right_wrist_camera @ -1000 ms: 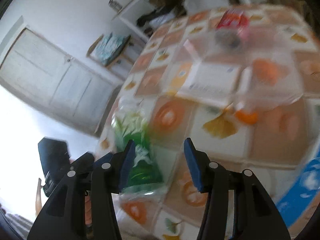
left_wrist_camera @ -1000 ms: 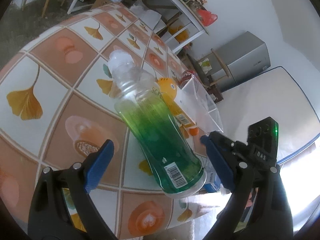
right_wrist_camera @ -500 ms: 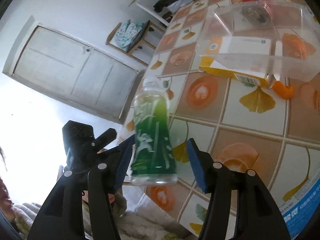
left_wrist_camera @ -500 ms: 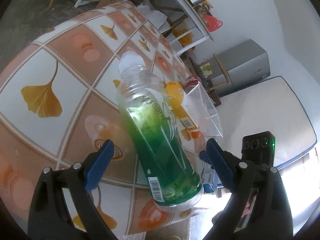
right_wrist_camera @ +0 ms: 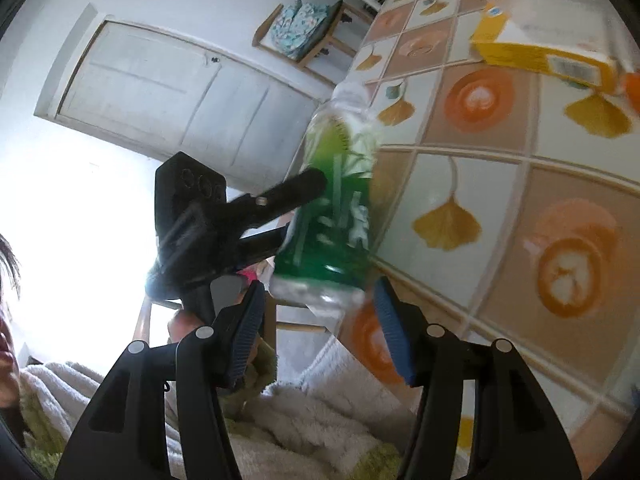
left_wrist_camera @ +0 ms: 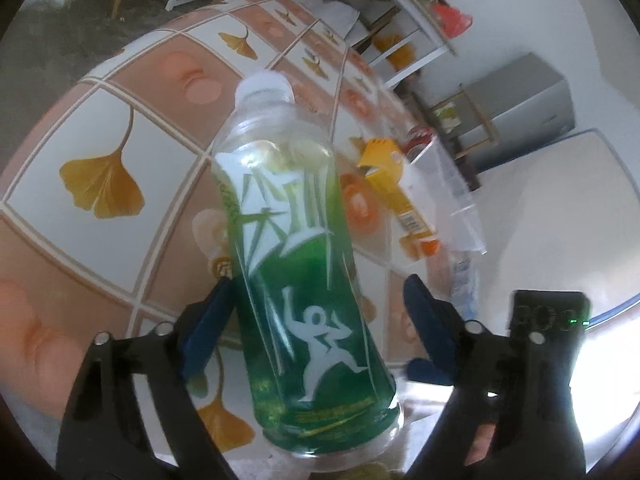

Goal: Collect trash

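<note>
Left wrist view: the left gripper [left_wrist_camera: 316, 320] straddles the lower half of a green bottle [left_wrist_camera: 304, 280], white cap pointing away over the patterned surface [left_wrist_camera: 96, 128]. Its jaws have just been closing with the bottle between them; the left pad looks to touch the bottle's side, the right pad stands clear, so the grip is not yet made. Beyond lie a yellow carton [left_wrist_camera: 394, 196] and a clear plastic tray [left_wrist_camera: 444, 188].

Right wrist view: the right gripper [right_wrist_camera: 320, 332] is spread, its pads either side of the bottle's [right_wrist_camera: 340, 216] base but apart from it; whether it bears any of the bottle's weight I cannot tell. The left gripper [right_wrist_camera: 296, 208] reaches in from the side around the bottle's middle.

The step in hand looks like taking up the bottle as trash. Next, the left jaws need to press firmly on it before it is carried off.
</note>
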A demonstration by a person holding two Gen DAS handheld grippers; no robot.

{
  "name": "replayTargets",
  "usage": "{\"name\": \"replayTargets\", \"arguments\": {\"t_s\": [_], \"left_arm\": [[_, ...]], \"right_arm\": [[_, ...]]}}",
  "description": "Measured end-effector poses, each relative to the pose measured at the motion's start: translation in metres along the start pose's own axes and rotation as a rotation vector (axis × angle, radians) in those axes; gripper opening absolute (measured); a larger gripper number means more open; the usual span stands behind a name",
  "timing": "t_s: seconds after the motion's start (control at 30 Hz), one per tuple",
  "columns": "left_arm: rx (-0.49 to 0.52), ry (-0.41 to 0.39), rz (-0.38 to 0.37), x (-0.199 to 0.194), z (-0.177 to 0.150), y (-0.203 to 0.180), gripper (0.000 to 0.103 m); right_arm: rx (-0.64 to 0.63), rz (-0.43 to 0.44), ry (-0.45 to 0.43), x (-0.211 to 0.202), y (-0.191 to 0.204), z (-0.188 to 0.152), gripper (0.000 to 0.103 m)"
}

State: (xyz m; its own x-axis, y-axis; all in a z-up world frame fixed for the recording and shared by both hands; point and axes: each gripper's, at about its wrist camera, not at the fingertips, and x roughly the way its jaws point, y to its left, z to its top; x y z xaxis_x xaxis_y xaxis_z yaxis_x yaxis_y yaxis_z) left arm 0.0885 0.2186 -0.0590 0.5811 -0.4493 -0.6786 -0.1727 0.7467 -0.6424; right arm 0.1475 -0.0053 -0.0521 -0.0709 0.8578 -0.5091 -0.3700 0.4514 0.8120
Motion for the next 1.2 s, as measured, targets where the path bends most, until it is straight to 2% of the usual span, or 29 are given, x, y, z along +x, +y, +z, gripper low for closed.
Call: {"name": "replayTargets", "arguments": {"t_s": [0.13, 0.3, 0.57, 0.67, 0.77, 0.93, 1.07, 1.2], "left_arm": [[0.035, 0.011, 0.041, -0.001, -0.004, -0.005, 0.065], [0.075, 0.015, 0.074, -0.006, -0.012, -0.009, 0.063], [0.142, 0.075, 0.076, -0.008, -0.03, -0.022, 0.06], [0.124, 0.062, 0.105, -0.009, -0.026, -0.022, 0.063], [0.106, 0.033, 0.117, -0.011, -0.016, -0.023, 0.072], [0.095, 0.01, 0.147, -0.004, 0.004, -0.027, 0.073], [0.043, 0.02, 0.166, 0.007, 0.015, -0.023, 0.073], [0.039, 0.048, 0.199, 0.019, 0.016, -0.022, 0.073]], "right_arm": [[0.021, -0.023, -0.059, -0.03, -0.005, -0.014, 0.056], [0.049, -0.039, -0.129, -0.057, -0.01, -0.029, 0.056], [0.07, -0.052, -0.219, -0.087, -0.017, -0.037, 0.056], [0.084, -0.051, -0.232, -0.089, -0.022, -0.039, 0.056], [0.082, -0.05, -0.234, -0.088, -0.024, -0.041, 0.056], [0.092, -0.053, -0.234, -0.086, -0.027, -0.042, 0.056], [0.098, -0.052, -0.234, -0.086, -0.031, -0.043, 0.056], [0.108, -0.059, -0.236, -0.089, -0.034, -0.043, 0.056]]}}
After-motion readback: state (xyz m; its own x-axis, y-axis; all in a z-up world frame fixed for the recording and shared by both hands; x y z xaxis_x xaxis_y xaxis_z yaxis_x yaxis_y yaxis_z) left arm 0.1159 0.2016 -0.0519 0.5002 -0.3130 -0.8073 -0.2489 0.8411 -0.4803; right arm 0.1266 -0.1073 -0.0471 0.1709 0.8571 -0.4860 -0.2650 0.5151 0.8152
